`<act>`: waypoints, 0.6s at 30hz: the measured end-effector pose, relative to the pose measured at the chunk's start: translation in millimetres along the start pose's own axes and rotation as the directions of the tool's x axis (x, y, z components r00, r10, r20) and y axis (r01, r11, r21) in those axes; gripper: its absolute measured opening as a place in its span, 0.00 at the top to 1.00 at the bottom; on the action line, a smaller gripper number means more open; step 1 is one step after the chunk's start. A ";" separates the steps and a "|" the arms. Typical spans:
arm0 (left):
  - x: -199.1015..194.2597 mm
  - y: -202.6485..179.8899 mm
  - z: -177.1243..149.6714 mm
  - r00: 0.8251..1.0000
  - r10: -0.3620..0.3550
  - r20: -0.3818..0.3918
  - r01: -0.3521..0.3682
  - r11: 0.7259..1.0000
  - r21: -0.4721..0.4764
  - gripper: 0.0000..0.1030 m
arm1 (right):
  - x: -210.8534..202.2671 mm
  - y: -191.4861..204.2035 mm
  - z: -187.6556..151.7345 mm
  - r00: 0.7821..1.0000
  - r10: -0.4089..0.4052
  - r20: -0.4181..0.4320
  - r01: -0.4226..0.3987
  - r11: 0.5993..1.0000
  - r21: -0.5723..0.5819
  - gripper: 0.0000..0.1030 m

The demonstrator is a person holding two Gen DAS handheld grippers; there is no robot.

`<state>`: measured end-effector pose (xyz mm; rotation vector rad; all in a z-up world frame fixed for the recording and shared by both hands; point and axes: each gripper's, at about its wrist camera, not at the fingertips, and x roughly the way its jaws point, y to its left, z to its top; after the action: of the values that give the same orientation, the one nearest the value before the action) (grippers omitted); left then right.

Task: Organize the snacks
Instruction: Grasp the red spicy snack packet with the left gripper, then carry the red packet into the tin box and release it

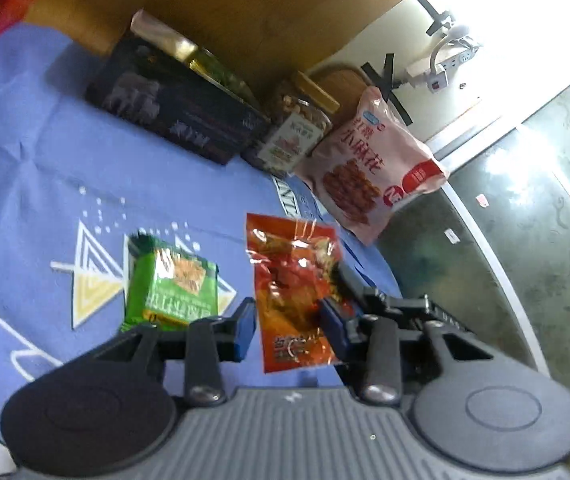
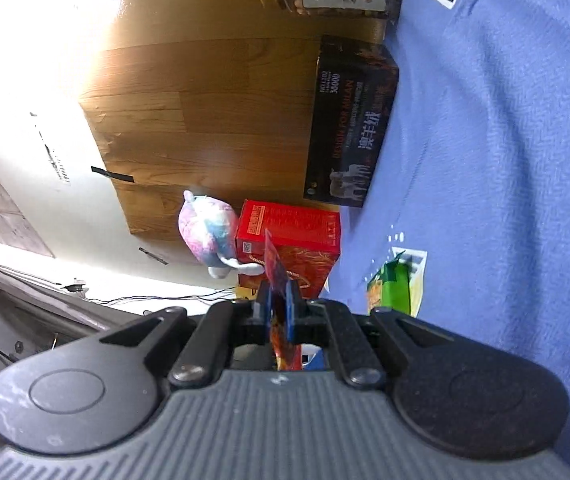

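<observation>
My right gripper (image 2: pixel 279 300) is shut on a thin red-orange snack packet (image 2: pixel 277 276), seen edge-on and held above the blue cloth. The same packet (image 1: pixel 293 292) hangs in the left wrist view, with the right gripper's black fingers (image 1: pixel 349 280) clamped on its right edge. My left gripper (image 1: pixel 289 326) is open, its blue pads either side of the packet's lower part, not touching. A green snack packet (image 1: pixel 173 284) lies flat on the cloth to the left; it also shows in the right wrist view (image 2: pixel 393 284).
Along the back stand a dark box (image 1: pixel 177 112), a nut jar (image 1: pixel 293 128) and a pink snack bag (image 1: pixel 373 160) at the table's edge. A red box (image 2: pixel 293 240) and a plush toy (image 2: pixel 209 232) stand beyond. A blue cloth (image 1: pixel 45 168) covers the table.
</observation>
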<state>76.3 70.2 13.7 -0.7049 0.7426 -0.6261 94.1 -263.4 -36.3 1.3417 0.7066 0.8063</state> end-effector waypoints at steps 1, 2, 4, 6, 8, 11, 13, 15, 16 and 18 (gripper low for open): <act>-1.6 -2.5 1.2 1.000 -0.005 0.006 0.005 1.000 0.018 0.72 | -1.0 1.9 -0.3 1.000 -0.017 0.008 0.018 1.000 -0.023 0.91; -3.2 -4.6 2.3 1.000 -0.006 0.010 0.006 1.000 0.027 0.72 | -0.9 4.0 -0.7 1.000 -0.029 0.009 0.030 0.999 -0.042 0.91; -5.7 -9.8 6.1 1.000 0.017 0.026 -0.019 0.998 0.055 0.74 | -0.3 7.8 -1.8 0.999 -0.051 0.012 0.051 0.996 -0.078 0.91; -4.8 -13.3 13.8 0.998 0.044 0.034 -0.047 0.995 0.085 0.73 | 3.5 18.9 -4.1 0.995 -0.094 0.019 0.095 0.982 -0.162 0.91; -4.0 -14.8 25.1 0.998 0.056 0.038 -0.060 0.993 0.100 0.73 | 10.0 31.0 -4.5 0.992 -0.124 0.033 0.128 0.963 -0.235 0.91; -1.0 -19.1 47.5 0.994 0.091 0.061 -0.100 0.984 0.151 0.73 | 25.4 45.3 3.6 0.987 -0.158 0.040 0.163 0.935 -0.316 0.91; 4.9 -20.0 70.3 0.990 0.115 0.081 -0.128 0.976 0.178 0.73 | 42.5 55.4 15.6 0.983 -0.181 0.041 0.183 0.914 -0.363 0.91; 15.5 -17.2 99.6 0.985 0.139 0.099 -0.156 0.970 0.189 0.72 | 63.3 69.3 30.2 0.977 -0.206 0.051 0.208 0.884 -0.419 0.90; 21.7 -15.4 112.8 0.983 0.151 0.105 -0.169 0.967 0.192 0.72 | 77.2 75.8 40.6 0.973 -0.223 0.061 0.226 0.864 -0.451 0.90; 38.9 -12.7 145.6 0.977 0.182 0.113 -0.202 0.958 0.202 0.71 | 104.8 86.8 62.4 0.963 -0.255 0.085 0.262 0.823 -0.504 0.90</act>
<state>208.1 84.3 86.4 -0.4545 0.6374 -0.4829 195.4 -206.4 58.0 0.7462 0.5910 0.6987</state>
